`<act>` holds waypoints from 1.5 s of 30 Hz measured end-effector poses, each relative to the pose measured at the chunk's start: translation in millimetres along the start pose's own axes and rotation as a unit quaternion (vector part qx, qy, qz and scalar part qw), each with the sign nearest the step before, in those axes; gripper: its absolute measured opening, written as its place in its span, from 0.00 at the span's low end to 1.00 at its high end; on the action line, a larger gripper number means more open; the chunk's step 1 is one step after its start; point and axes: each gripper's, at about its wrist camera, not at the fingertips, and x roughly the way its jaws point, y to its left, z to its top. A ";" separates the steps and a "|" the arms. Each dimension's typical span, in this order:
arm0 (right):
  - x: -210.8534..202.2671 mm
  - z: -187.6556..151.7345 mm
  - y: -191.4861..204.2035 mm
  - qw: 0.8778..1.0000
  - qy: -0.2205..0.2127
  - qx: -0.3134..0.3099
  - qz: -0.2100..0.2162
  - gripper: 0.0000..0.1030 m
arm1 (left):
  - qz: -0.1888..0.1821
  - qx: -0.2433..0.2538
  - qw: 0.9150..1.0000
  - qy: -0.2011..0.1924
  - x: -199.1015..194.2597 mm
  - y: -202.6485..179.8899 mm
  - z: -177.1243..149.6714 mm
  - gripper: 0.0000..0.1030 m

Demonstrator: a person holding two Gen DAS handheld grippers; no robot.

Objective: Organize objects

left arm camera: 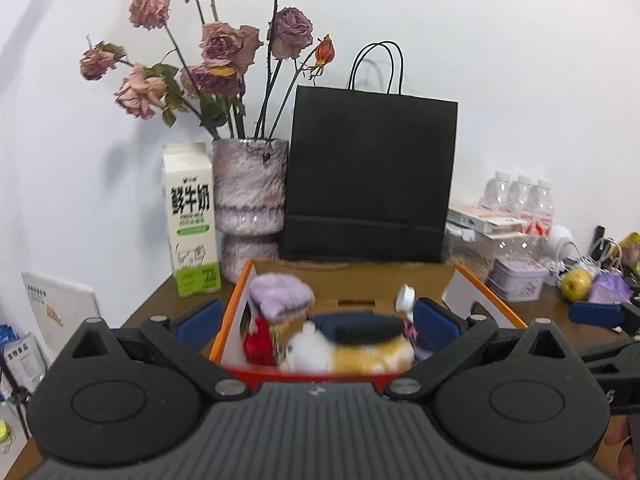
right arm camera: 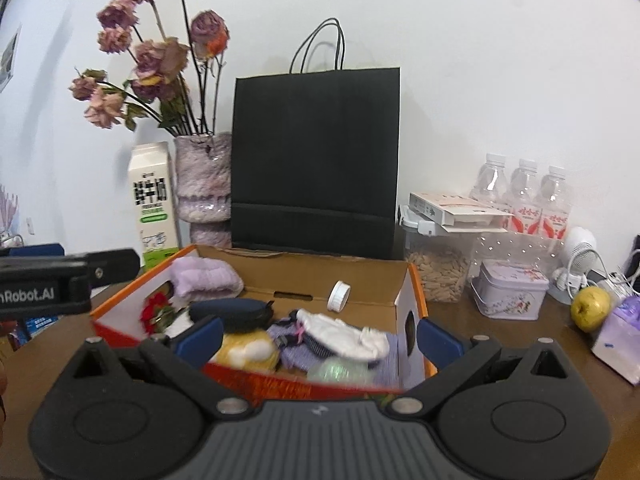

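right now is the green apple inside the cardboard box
No, the green apple sits on the table to the right of the cardboard box, beside the floral tin.

The box (right arm camera: 360,280) is plain brown cardboard inside, with glossy orange edging. In it lie a fuzzy lilac cloth (right arm camera: 206,276), soft white knitwear (right arm camera: 344,334) and a smooth white plastic cap (right arm camera: 339,296). The bag (right arm camera: 316,160) behind is matt black paper (cord handles). The table (right arm camera: 500,332) looks like dark wood. The bottles (right arm camera: 524,196) are clear plastic; the small tin (right arm camera: 508,294) is probably printed metal.
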 end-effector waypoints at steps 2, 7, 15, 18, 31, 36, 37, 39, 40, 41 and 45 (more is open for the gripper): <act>-17.6 -3.9 2.7 1.000 0.000 0.001 0.001 1.00 | -0.004 -0.004 1.000 0.008 -18.0 2.9 -6.0 1.00; -64.8 -20.2 11.9 1.000 0.000 0.002 0.003 1.00 | -0.004 -0.011 1.000 0.023 -64.0 11.9 -24.0 1.00; -129.2 -55.6 25.1 1.000 0.007 0.004 0.015 1.00 | 0.004 -0.017 0.999 0.048 -123.3 19.9 -55.6 1.00; -144.9 -69.1 27.6 1.000 0.012 0.008 0.019 1.00 | 0.008 -0.009 0.999 0.050 -141.8 18.2 -66.1 1.00; -190.1 -91.2 26.9 0.999 0.009 0.025 0.022 1.00 | 0.005 0.008 0.998 0.060 -182.4 6.4 -93.1 1.00; -195.0 -90.5 26.5 0.999 0.006 0.026 0.024 1.00 | 0.008 0.010 0.998 0.054 -188.1 3.1 -91.9 1.00; -195.8 -90.3 26.3 0.999 0.005 0.026 0.025 1.00 | 0.009 0.011 0.998 0.053 -189.1 2.7 -91.6 1.00; -196.5 -90.3 26.3 0.999 0.004 0.027 0.025 1.00 | 0.010 0.012 0.999 0.051 -190.8 1.9 -91.6 1.00; -197.3 -90.3 25.9 0.999 0.004 0.027 0.026 1.00 | 0.011 0.011 0.999 0.051 -191.0 1.8 -91.1 1.00; -198.0 -90.3 25.8 0.999 0.003 0.027 0.026 1.00 | 0.011 0.011 0.999 0.050 -191.7 1.5 -91.0 1.00; -200.0 -90.5 25.3 0.999 0.002 0.028 0.027 1.00 | 0.010 0.013 0.999 0.049 -193.1 0.4 -90.9 1.00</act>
